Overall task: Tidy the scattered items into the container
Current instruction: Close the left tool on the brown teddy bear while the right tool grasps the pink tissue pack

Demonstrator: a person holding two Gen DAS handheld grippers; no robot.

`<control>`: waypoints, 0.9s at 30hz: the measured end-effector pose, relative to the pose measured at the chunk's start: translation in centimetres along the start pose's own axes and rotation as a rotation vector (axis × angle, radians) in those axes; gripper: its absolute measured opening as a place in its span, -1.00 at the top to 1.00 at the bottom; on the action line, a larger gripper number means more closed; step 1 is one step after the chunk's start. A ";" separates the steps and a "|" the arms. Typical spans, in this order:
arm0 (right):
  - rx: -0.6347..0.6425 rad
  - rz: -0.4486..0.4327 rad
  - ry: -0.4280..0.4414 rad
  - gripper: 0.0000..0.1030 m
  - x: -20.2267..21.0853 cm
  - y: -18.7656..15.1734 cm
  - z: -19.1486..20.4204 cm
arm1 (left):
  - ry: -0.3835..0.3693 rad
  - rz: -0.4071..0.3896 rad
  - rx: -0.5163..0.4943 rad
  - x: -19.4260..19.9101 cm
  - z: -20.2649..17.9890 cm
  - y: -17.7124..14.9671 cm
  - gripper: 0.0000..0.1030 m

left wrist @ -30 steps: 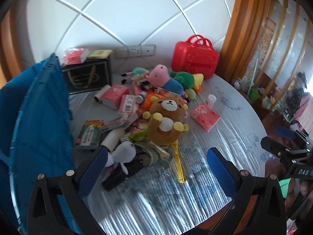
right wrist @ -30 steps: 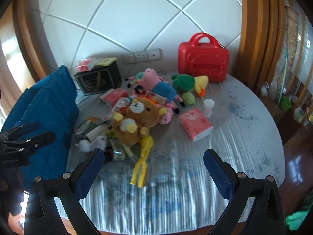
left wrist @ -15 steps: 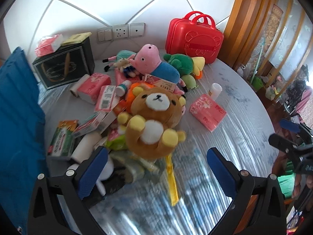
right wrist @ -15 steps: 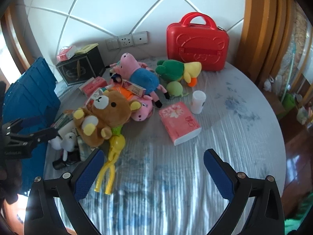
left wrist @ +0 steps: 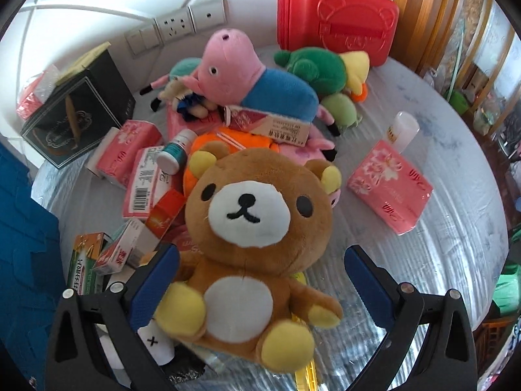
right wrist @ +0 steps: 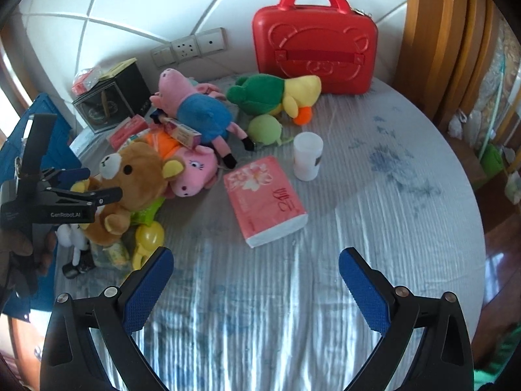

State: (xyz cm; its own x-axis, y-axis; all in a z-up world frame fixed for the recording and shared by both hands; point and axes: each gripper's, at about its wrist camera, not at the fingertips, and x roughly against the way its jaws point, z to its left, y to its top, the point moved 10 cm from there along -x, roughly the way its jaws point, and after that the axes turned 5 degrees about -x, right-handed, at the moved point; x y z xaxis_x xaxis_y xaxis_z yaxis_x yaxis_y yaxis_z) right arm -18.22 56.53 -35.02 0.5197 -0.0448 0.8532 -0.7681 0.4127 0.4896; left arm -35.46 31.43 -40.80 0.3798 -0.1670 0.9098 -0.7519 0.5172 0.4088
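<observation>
Left gripper [left wrist: 260, 280]: fingers spread wide, one on either side of the brown bear plush [left wrist: 250, 238]. The left finger [left wrist: 153, 283] lies against the bear's arm; the right finger stands clear of it. Nothing is clamped. In the right wrist view the same gripper [right wrist: 94, 184] sits at the bear's [right wrist: 130, 182] head and shoulder.

Right gripper [right wrist: 255, 288]: fingers released and empty, over bare striped cloth on the counter [right wrist: 374, 215], in front of the pink tissue pack [right wrist: 265, 200].

The bear lies on top of the pile of scattered items. Behind the bear: an orange plush [left wrist: 234, 141], a long printed carton [left wrist: 270, 123] and the pink pig plush in blue [left wrist: 254, 79]. Right of the pig: a green and yellow plush [left wrist: 325, 70], with the red case [left wrist: 338, 19] upright behind it against the wall. Left of the bear: more pink tissue packs [left wrist: 130, 151], a small white-capped bottle [left wrist: 177, 153], small boxes [left wrist: 127, 251] and, further back, a black box [left wrist: 78, 114]. Under the bear's feet: a white toy [left wrist: 153, 342] and something yellow [left wrist: 304, 374], partly hidden. Right of the bear: the tissue pack [left wrist: 390, 189] and a white cup [left wrist: 402, 130].

The blue container [left wrist: 22, 244] stands at the counter's edge, left of the bear; its interior cannot be seen.
</observation>
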 end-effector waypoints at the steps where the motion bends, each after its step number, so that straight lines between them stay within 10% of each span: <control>1: 0.000 0.004 0.000 -1.00 -0.3 0.1 -0.3 | -0.001 0.002 -0.001 -0.3 0.0 0.1 -1.00; 16: 0.084 0.058 0.006 -1.00 -7.4 1.7 0.2 | 0.022 0.126 -0.024 -6.7 -0.4 -0.4 -1.00; 27: 0.213 0.176 -0.078 -1.00 -16.4 2.0 0.3 | -0.023 0.064 0.026 -4.2 -0.1 -0.9 -0.68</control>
State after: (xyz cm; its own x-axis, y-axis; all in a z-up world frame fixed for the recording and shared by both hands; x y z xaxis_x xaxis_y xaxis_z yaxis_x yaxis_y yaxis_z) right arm -28.41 57.82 -47.94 0.3475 -0.0626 0.9356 -0.9094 0.2207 0.3525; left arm -36.37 31.77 -45.01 0.3183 -0.1533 0.9355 -0.7882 0.5054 0.3511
